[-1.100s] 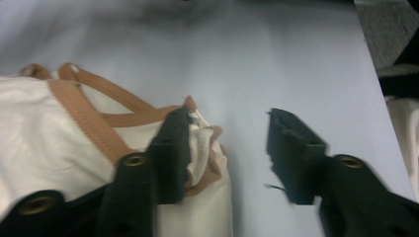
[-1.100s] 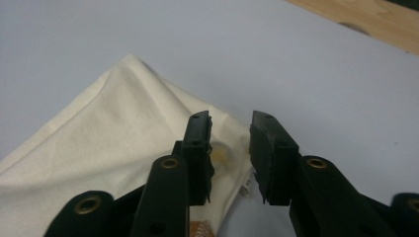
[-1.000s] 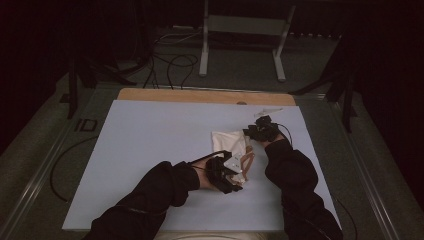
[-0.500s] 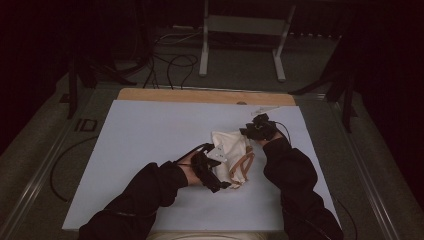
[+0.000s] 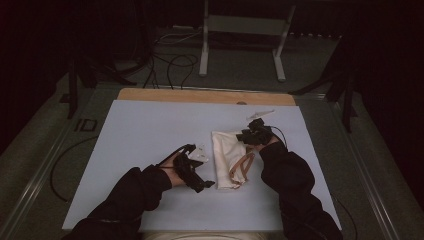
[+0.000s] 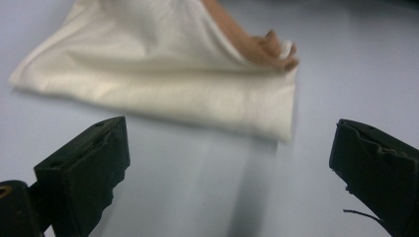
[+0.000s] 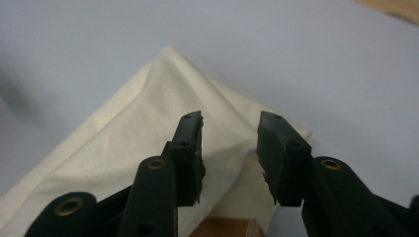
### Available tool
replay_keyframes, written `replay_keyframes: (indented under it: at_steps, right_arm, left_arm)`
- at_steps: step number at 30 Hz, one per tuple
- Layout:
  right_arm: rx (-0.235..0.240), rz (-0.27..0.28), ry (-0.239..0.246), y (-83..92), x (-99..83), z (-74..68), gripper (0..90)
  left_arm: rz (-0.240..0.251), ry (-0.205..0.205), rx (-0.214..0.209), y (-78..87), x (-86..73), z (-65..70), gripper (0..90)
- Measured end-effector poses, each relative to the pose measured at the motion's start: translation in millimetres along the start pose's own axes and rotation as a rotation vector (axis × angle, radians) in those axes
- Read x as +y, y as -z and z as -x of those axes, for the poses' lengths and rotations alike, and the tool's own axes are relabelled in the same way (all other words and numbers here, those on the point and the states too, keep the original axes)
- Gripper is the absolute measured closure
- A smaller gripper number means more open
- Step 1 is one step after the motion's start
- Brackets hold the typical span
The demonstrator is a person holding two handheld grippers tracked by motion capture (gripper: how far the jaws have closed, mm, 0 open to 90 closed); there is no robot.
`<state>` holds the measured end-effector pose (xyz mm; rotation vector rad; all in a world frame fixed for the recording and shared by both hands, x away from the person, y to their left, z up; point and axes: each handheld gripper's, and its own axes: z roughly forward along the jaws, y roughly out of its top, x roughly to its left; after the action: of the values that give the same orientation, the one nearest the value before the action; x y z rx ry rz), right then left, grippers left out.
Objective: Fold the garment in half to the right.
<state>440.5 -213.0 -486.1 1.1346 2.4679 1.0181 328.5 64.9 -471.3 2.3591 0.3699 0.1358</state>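
A cream cloth bag with tan handles lies folded flat on the pale table. My left gripper rests just left of the bag. Its jaws have just been opening and stand wide apart with nothing between them. In the left gripper view the bag and a handle lie a little ahead. My right gripper is at the bag's far right corner. In the right gripper view its jaws stand partly apart over the cloth, with a gap showing between the pads.
A wooden strip runs along the table's far edge. Beyond it on the dark floor are cables and a metal stand. Bare table surface spreads to the left of the bag.
My left gripper let go of the bag, opened wide and slid left away from it. The bag, bunched up before, now lies flat. The right gripper has stayed at the far corner.
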Motion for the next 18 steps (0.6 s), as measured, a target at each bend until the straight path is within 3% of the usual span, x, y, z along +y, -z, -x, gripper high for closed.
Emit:
replay_keyframes:
  at_steps: [6, 9, 12, 15, 18]
  right_arm:
    - [0.007, -0.029, -0.022, -3.1, -11.0, 0.3, 64.4]
    - [0.012, -0.052, -0.022, -5.1, -14.6, 0.2, 67.6]
    - [0.02, -0.072, -0.041, -6.5, -17.1, 0.4, 74.5]
    - [0.022, -0.082, -0.034, -5.5, -17.4, -0.1, 88.8]
    - [0.008, -0.079, -0.004, -2.3, -15.9, -0.9, 90.0]
  left_arm:
    - [-0.012, 0.03, 0.023, 12.0, -19.5, -2.9, 2.2]
    - [0.007, 0.059, 0.034, 17.2, -27.1, -4.5, 2.2]
    - [0.017, 0.072, 0.042, 21.7, -33.1, -4.9, 2.2]
    - [0.024, 0.087, 0.049, 25.2, -39.6, -4.6, 2.1]
    - [0.034, 0.108, 0.058, 29.1, -47.3, -5.8, 2.1]
